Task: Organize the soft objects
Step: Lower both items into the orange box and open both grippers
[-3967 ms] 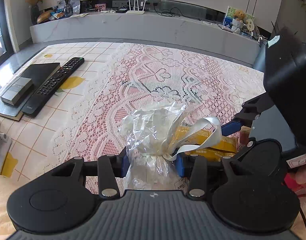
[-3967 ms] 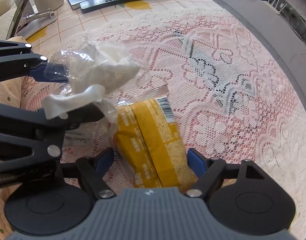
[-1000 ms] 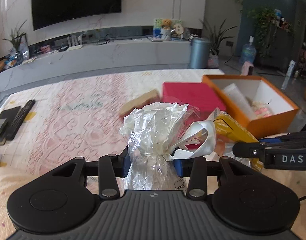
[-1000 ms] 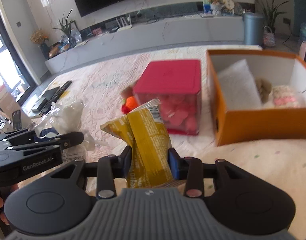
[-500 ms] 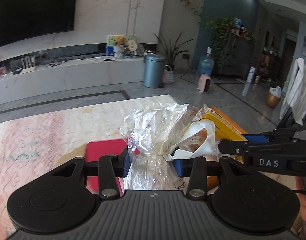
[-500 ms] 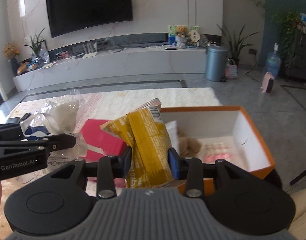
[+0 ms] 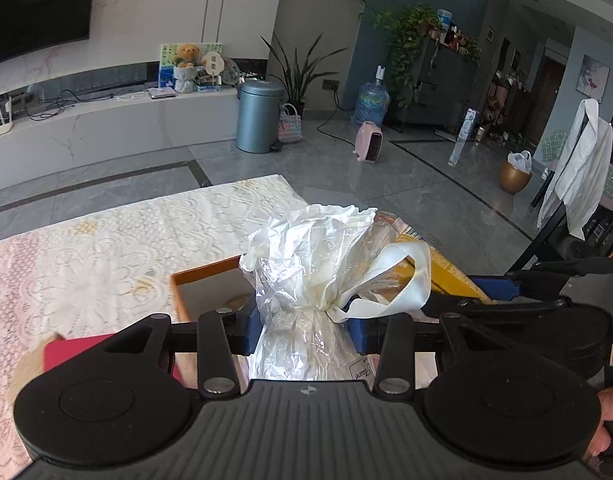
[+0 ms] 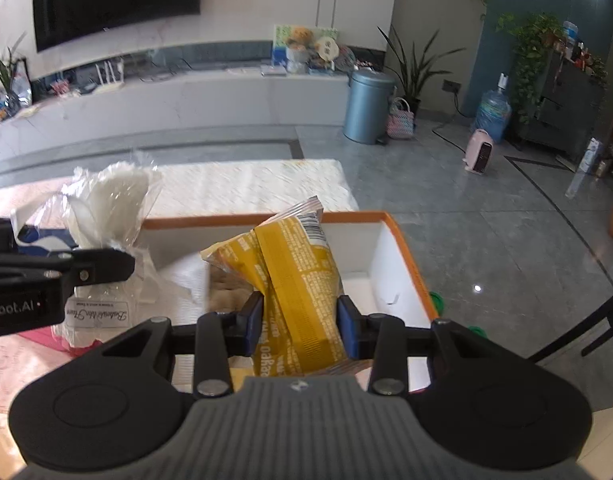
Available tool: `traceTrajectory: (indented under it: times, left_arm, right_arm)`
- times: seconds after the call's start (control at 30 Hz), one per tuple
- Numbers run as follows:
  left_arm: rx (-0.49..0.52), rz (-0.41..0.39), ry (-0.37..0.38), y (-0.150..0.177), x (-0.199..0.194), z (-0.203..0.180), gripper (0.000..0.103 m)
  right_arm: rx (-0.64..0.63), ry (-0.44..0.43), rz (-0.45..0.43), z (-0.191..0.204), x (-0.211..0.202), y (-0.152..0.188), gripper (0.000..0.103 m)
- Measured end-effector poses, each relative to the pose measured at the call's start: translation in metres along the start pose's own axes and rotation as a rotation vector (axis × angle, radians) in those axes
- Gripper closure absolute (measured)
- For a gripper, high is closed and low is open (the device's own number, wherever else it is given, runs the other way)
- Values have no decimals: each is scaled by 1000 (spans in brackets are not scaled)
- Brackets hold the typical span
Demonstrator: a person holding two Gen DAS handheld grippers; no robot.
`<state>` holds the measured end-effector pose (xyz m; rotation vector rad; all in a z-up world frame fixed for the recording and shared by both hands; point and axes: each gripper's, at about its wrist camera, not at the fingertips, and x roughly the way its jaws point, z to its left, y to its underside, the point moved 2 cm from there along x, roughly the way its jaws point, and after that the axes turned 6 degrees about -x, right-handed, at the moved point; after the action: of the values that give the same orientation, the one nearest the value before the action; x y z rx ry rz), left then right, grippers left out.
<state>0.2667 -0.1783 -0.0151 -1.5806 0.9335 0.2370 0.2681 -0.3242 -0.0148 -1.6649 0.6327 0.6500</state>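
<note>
My left gripper (image 7: 304, 330) is shut on a clear plastic bag (image 7: 310, 264) tied with a cream ribbon (image 7: 390, 292), held in the air. That same bag (image 8: 106, 204) shows at the left of the right wrist view. My right gripper (image 8: 300, 322) is shut on a yellow snack packet (image 8: 290, 276), held upright above the open orange box (image 8: 410, 264). The box (image 7: 202, 272) has white inner walls; white padding (image 8: 190, 276) and a tan soft item (image 8: 226, 290) lie inside it. Both grippers hang side by side over the box.
A red-lidded box (image 7: 82, 350) sits left of the orange box on the lace tablecloth (image 7: 106, 252). The table's far edge (image 8: 342, 180) ends just beyond the box, with grey floor past it. A black chair frame (image 8: 586, 336) stands at the right.
Both grippers have swung to the right with their loads, from over the red box and lace cloth to above the orange box. The grips are unchanged.
</note>
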Motion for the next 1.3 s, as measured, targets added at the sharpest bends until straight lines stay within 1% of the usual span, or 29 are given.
traceTrajectory:
  times: [0.1, 0.23, 0.43, 0.53, 0.73, 0.9, 0.93, 0.97, 1.0, 1.03, 1.1, 1.13, 1.17, 1.23, 1.3]
  left_arm:
    - [14, 17, 2, -3, 18, -5, 55]
    - [35, 59, -16, 0, 44, -8, 55]
    - [46, 116, -30, 11, 70, -6, 55]
    - [54, 124, -39, 14, 72, -5, 54]
    - [110, 122, -71, 19, 74, -13, 52]
    - [142, 109, -71, 22, 75, -18, 47]
    - [141, 108, -72, 22, 75, -18, 44]
    - [139, 108, -75, 21, 74, -18, 40]
    - [138, 105, -76, 19, 74, -18, 37]
    - [139, 100, -72, 18, 72, -19, 35]
    - [137, 88, -60, 16, 67, -19, 31]
    - [135, 77, -57, 15, 64, -19, 25]
    - [136, 65, -59, 14, 61, -19, 22]
    - [131, 50, -56, 14, 52, -18, 21]
    - [106, 42, -47, 15, 45, -15, 19]
  right_arm:
    - [-23, 19, 24, -6, 18, 1, 64]
    - [-64, 45, 45, -10, 39, 1, 64]
    - [-106, 42, 90, -12, 70, 1, 64]
    - [-120, 41, 108, -10, 82, 4, 64]
    - [-153, 37, 133, -1, 96, 11, 63]
    - [-168, 39, 135, 0, 97, 10, 63]
    - [-177, 39, 131, 0, 96, 10, 63]
    - [-186, 38, 128, 0, 96, 9, 63]
    - [-194, 39, 127, 1, 94, 9, 61]
    - [-201, 42, 126, 1, 92, 9, 56]
    - [-208, 48, 119, 4, 86, 10, 54]
    - [-208, 48, 117, 5, 83, 10, 52]
    - [-208, 47, 114, 5, 80, 9, 51]
    - [-208, 50, 102, 5, 74, 7, 43]
    - [-211, 49, 92, 8, 66, 6, 39]
